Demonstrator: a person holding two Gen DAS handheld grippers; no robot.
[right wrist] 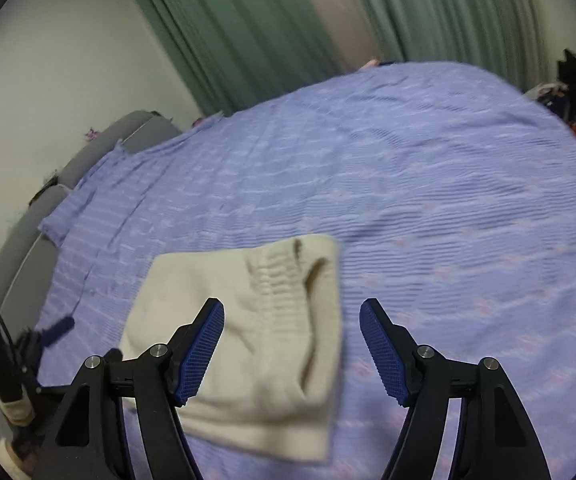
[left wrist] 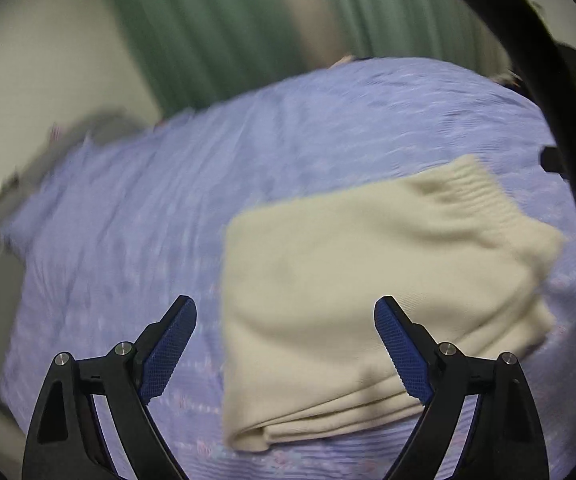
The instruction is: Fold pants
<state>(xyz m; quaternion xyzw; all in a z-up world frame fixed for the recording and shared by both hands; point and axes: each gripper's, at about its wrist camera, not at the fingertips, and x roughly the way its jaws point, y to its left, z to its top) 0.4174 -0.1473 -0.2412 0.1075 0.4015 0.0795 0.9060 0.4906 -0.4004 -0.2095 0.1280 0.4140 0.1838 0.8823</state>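
Left claw (left wrist: 286,308) gaping, holding nothing | right claw (right wrist: 292,310) likewise | pants (left wrist: 372,292) lying folded on bed (left wrist: 128,240), near centre | soft, light, likely floppy: pinching stacked near edge looks best.

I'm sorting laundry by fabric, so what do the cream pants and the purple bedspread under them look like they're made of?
The cream pants look like a soft, matte knit, perhaps cotton or fleece: the ribbed, gathered waistband and thick rounded folds suggest it. The purple bedspread looks like a thin, crinkled woven fabric with fine ridges and pale pink flecks; motion blur leaves the fibre open.
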